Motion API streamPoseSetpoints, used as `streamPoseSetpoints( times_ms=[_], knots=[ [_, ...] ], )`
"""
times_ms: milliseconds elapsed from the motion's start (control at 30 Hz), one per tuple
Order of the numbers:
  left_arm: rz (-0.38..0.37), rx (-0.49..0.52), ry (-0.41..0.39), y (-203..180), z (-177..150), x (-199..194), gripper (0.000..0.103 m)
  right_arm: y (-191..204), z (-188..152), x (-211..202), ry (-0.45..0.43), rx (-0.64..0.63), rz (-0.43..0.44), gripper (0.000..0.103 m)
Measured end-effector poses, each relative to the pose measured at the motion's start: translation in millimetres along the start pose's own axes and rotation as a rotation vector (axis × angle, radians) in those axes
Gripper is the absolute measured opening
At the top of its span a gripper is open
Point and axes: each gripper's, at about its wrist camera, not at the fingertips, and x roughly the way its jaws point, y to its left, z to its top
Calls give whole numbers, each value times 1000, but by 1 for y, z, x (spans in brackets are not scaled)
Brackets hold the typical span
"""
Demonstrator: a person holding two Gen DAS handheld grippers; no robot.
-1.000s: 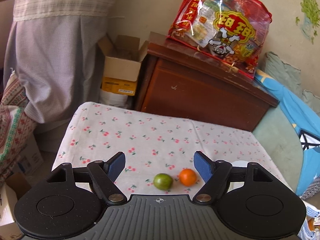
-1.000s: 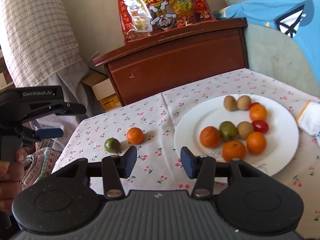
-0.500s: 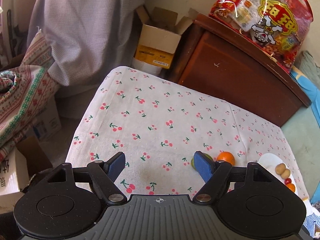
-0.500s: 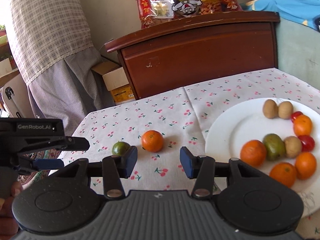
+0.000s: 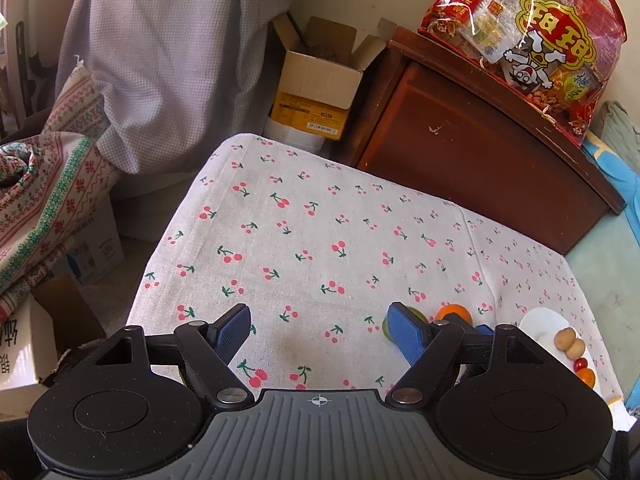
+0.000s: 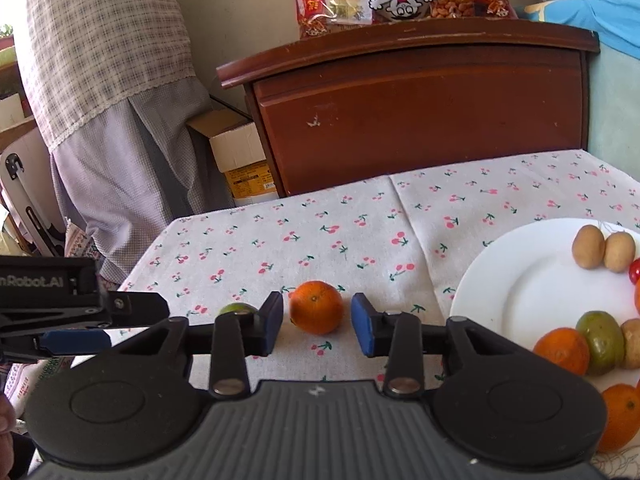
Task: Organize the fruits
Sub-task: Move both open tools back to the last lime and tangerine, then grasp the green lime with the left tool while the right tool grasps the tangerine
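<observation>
In the left wrist view, the left gripper (image 5: 320, 330) hangs over a white tablecloth printed with red cherries (image 5: 320, 240), its blue-padded fingers (image 5: 234, 326) spread wide with only cloth between them. Just behind the right finger sit a small round green fruit (image 5: 385, 327), mostly hidden, and a small round orange fruit (image 5: 452, 312). At the far right edge lies a white round plate (image 5: 540, 322) with several small fruits.

In the right wrist view, the right gripper (image 6: 317, 326) frames the orange fruit (image 6: 316, 307) between its blue pads (image 6: 363, 330); the jaws have just been closing, yet gaps show on both sides, so the pads are not pressing on it. The green fruit (image 6: 237, 308) peeks out behind the left finger. The plate (image 6: 528, 280) lies to the right, holding oranges, a green fruit and brown ones. The left gripper (image 6: 76, 338) reaches in at the left edge.
</observation>
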Motion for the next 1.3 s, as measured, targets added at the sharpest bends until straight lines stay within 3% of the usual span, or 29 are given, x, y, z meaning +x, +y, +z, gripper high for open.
streamPoseSetpoints(
  times_ms=[167, 700, 933, 1300],
  knots=[
    [-2, 5, 1, -1, -2, 2, 76, -7, 1, 3, 8, 45, 23, 31],
    [-81, 120, -37, -29, -17, 15, 74, -24, -18, -46, 10, 83, -91, 30],
    [-104, 147, -39, -41, -22, 25, 71, -25, -28, -62, 13, 110, -99, 30],
    [-110, 203, -62, -48, -27, 36, 44, -27, -32, -65, 10, 133, -95, 30]
  ],
)
